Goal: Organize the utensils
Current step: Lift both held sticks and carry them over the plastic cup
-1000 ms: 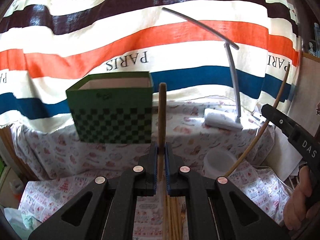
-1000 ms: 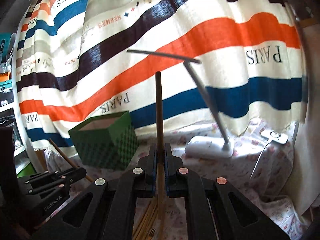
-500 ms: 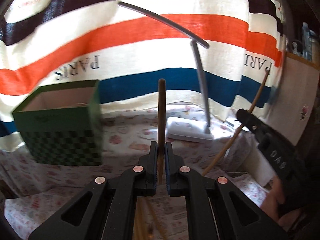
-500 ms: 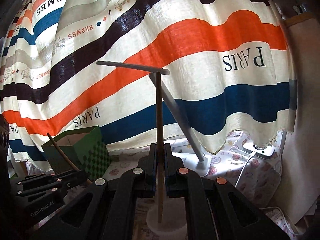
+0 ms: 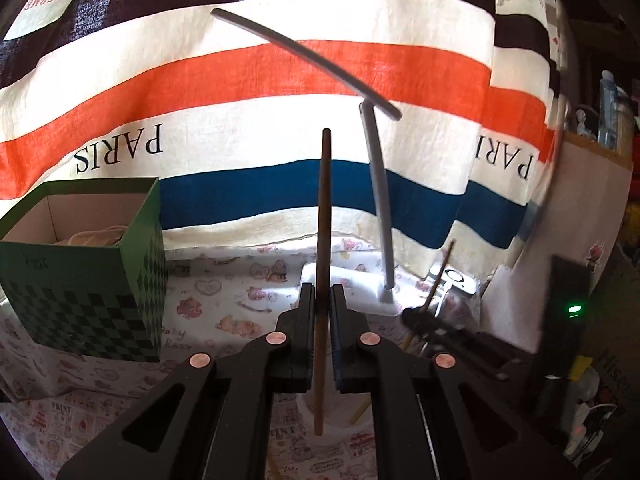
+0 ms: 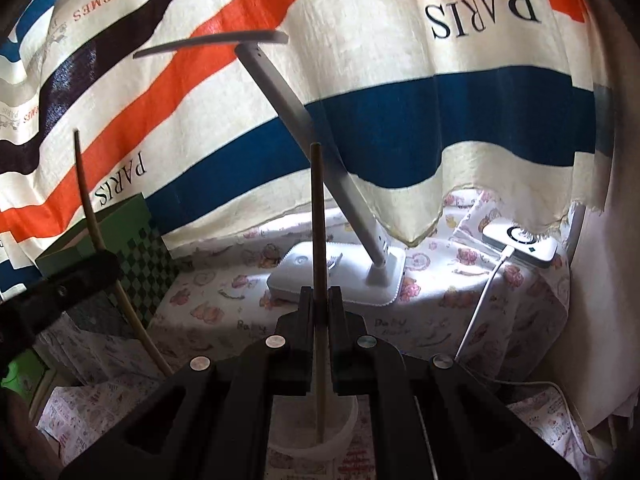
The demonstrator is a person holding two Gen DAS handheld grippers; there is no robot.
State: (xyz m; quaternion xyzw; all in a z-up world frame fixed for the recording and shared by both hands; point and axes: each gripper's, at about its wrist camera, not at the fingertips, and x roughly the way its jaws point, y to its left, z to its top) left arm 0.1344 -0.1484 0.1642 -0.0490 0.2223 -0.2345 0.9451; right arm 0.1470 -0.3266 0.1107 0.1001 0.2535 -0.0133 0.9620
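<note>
Right tongs (image 6: 320, 300) clamping chopstick (image 6: 318, 216), tip in white cup (image 6: 344, 424), left tongs (image 5: 320, 300) clamping another.

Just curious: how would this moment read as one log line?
left tool: grips brown wooden chopstick | right tool: lowers tan chopstick into white cup

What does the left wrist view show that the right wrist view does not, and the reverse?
Only left: the green checkered box's open top and a green indicator light. Only right: the white cup's inside, with the right gripper's chopstick in it. Both: white desk lamp, striped curtain, each gripper clamping one wooden chopstick.
</note>
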